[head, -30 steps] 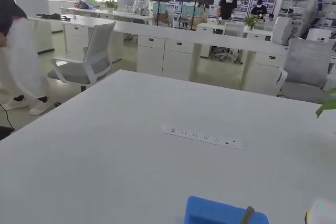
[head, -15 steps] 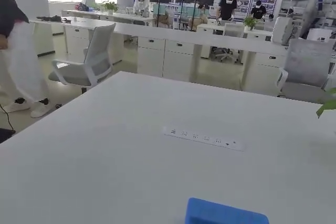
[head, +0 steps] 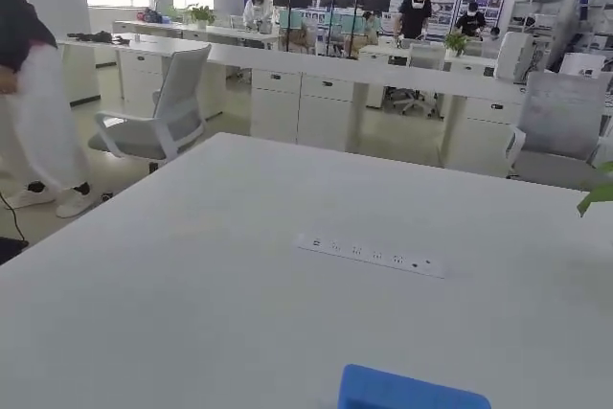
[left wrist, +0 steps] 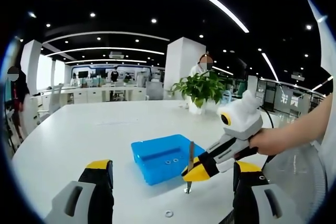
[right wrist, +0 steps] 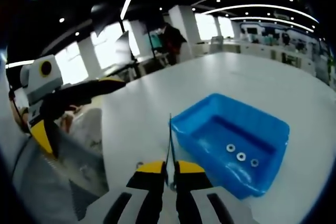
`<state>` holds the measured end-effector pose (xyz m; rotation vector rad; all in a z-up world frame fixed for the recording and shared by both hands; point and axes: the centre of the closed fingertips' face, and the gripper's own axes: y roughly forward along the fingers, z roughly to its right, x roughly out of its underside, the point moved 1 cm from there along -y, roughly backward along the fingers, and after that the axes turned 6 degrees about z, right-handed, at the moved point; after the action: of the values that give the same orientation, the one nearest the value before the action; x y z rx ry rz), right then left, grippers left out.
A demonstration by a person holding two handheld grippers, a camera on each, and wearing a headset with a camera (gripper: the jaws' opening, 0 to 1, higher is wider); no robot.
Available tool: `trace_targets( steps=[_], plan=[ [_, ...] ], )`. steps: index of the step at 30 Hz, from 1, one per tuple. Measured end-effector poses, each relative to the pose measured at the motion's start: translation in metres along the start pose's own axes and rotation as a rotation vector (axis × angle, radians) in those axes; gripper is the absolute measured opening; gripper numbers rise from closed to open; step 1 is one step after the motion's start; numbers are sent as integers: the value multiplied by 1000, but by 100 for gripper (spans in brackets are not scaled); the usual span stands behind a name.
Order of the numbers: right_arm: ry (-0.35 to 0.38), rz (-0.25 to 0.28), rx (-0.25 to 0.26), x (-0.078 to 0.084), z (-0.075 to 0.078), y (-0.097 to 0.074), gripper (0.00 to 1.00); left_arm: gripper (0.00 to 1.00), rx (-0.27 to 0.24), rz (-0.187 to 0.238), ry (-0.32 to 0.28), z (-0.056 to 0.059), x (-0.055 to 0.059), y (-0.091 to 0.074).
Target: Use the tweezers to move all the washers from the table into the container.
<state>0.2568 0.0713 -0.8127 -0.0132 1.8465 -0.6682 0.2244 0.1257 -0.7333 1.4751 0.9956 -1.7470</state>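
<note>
The wide white counter (head: pixel 192 275) and the blue rectangular plastic container (head: pixel 412 395) lie in the head view as they did half a second ago, with the container's far rim at the bottom edge. A second ago a grey tweezer tip and a white gripper corner stood beside that rim; they have since left that edge. The counter runs broad and bare to its far edge, broken by a flush white socket strip (head: pixel 369 256). To the container's left there is open surface.

The left gripper (left wrist: pixel 170 169) is spread wide, its jaws well apart on either side of the container (left wrist: pixel 160 156). The right gripper (right wrist: pixel 169 169) is pressed together on the thin grey metal tweezers (right wrist: pixel 170 140), whose tips point down just beside the container's near corner (left wrist: pixel 190 166).

Three small silver washers (right wrist: pixel 241 156) lie in a row inside the container (right wrist: pixel 231 140). One more washer (left wrist: pixel 169 213) rests on the counter, near the tweezer tips.
</note>
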Motion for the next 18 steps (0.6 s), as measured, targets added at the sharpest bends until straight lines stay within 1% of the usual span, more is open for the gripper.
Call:
trace_targets(
  steps=[2, 3, 4, 5, 6, 7, 9, 11, 14, 18],
  plan=[
    [-49, -7, -6, 1, -3, 0, 5, 97, -1, 0, -1, 0, 0, 0],
    [-96, -13, -17, 1, -7, 1, 5, 97, -2, 1, -2, 0, 0, 0],
    [-126, -18, -25, 2, -10, 1, 5, 97, -2, 2, -3, 0, 0, 0],
    [-180, -26, -34, 3, -14, 1, 5, 97, -2, 2, -4, 0, 0, 0],
    [-213, -32, -39, 4, -17, 2, 5, 97, -2, 2, -4, 0, 0, 0],
    [-267, -37, -34, 5, -19, 2, 5, 97, -1, 2, -4, 0, 0, 0],
    [-348, -51, -32, 6, -22, 1, 4, 97, -1, 1, -3, 0, 0, 0],
    [-368, -56, -21, 7, -22, 1, 4, 97, -3, 2, -4, 0, 0, 0],
    [-350, -63, -15, 6, -19, 2, 3, 97, -5, 2, -6, -1, 0, 0],
    [-352, -82, -8, 5, -19, 4, 3, 98, -5, -3, -12, 0, 2, 0]
  ],
)
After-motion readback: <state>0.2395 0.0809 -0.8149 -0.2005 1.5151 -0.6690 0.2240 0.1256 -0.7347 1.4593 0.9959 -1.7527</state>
